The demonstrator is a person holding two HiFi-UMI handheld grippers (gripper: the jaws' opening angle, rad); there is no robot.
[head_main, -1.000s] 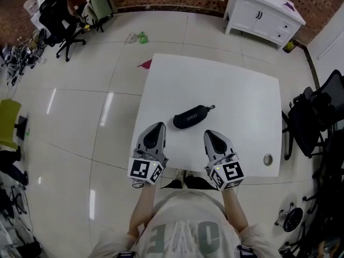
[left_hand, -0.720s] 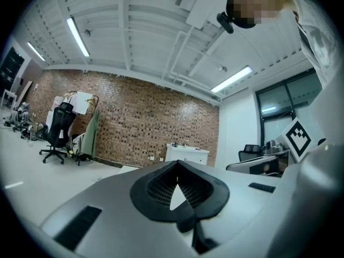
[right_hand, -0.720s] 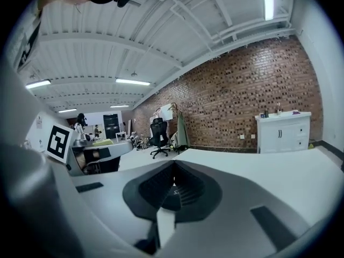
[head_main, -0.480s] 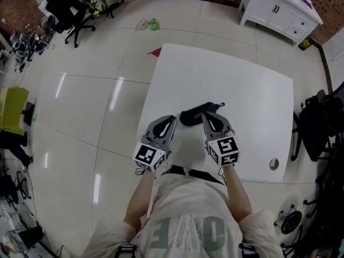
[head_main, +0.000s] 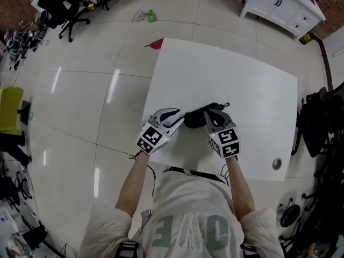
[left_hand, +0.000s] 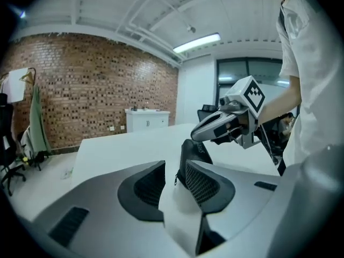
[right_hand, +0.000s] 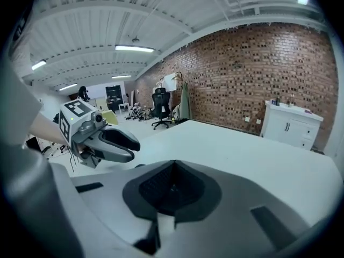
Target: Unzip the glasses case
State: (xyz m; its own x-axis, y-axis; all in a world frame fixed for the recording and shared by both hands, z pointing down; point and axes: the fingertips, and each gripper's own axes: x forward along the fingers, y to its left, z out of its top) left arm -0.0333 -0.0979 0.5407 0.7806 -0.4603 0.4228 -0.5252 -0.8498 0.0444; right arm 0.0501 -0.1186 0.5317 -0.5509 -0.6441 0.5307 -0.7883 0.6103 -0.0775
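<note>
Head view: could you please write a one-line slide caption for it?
The open left gripper and shut right gripper at a black glasses case on a white table.

The table (head_main: 242, 85) is plain white, and the glasses case (head_main: 200, 116) on it is black with small pale lettering. The left gripper (head_main: 179, 115) and the right gripper (head_main: 210, 113), over the table's near side, are grey, with black mesh-patterned jaw linings and black-and-white square markers. Around the table the floor (head_main: 80, 101) is glossy off-white tile; beyond the table's far edge are a white cabinet (head_main: 279, 7) and a red-brown brick wall (left_hand: 80, 85).
</note>
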